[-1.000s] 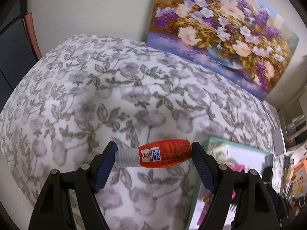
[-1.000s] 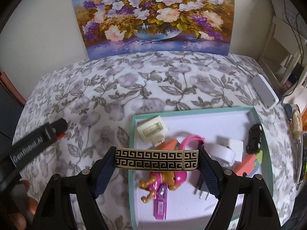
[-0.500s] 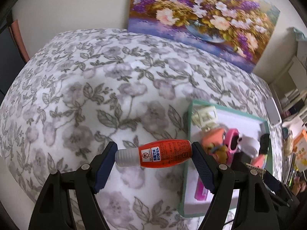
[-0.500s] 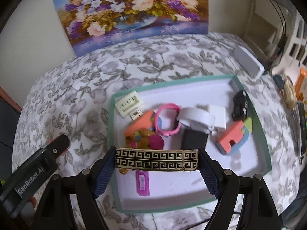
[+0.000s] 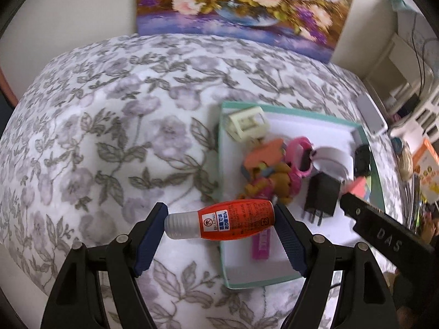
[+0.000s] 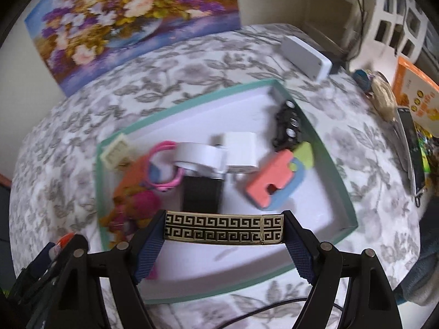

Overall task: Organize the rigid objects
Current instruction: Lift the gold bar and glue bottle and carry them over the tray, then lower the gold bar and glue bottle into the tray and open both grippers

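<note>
Left hand-held gripper (image 5: 221, 226) is clamped wide on a red bottle (image 5: 223, 223), held end to end, long axis crosswise between the jaws, cap at the left pad. The bottle hangs above the left rim of the tray (image 5: 222, 260), tray interior lying ahead and to the right. Right hand-held gripper (image 6: 223, 229) is clamped wide on a gold band (image 6: 223, 227) with a black key pattern, long axis also crosswise, hanging over the near part of the tray (image 6: 348, 213), inside the rim. Judged: the right one is nearer to a drop, straight down onto bare tray floor; the left needs a short shift right first. Further in, 1 black charger (image 6: 201, 194), pink ring (image 6: 164, 168), white tape roll (image 6: 199, 156), all crowded mid-tray. The tray sits on a floral bed (image 5: 109, 126).
</note>
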Tool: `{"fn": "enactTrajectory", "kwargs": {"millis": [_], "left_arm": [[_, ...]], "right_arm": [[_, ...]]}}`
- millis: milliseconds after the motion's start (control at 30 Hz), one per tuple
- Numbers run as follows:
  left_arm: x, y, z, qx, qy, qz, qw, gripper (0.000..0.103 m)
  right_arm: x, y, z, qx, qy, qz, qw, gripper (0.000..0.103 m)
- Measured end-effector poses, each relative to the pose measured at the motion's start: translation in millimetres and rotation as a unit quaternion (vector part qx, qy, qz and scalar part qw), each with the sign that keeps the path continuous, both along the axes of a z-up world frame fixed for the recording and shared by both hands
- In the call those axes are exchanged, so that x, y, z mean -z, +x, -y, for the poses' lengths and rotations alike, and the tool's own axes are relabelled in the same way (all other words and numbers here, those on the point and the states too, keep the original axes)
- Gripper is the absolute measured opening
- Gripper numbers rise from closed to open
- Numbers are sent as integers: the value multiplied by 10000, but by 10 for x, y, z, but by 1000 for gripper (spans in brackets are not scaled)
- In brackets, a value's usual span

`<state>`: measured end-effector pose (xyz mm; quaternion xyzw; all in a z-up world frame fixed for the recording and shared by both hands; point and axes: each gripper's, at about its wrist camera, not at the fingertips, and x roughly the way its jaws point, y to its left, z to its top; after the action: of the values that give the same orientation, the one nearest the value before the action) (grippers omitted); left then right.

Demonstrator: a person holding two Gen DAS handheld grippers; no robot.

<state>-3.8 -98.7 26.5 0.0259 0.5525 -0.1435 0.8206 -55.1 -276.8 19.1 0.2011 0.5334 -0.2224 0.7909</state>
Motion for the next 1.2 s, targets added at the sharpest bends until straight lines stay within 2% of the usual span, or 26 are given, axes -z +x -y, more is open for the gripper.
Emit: {"fn": "enactTrajectory", "kwargs": {"millis": [267, 433, 833, 1200], "left_arm": [[112, -104, 238, 422, 91, -259, 9987, 79], [169, -169, 366, 659, 289, -293, 9970, 79], [288, -169, 429, 752, 377, -560, 9949, 79], [345, -198, 511, 855, 528, -643, 9929, 79]], "right_arm": [[55, -7, 83, -44, 77, -99, 9999, 83], [86, -6, 70, -105, 72, -181, 9998, 84], [191, 48, 12, -356, 133, -453, 9983, 84], [262, 72, -17, -427, 204, -576, 9972, 84]]}}
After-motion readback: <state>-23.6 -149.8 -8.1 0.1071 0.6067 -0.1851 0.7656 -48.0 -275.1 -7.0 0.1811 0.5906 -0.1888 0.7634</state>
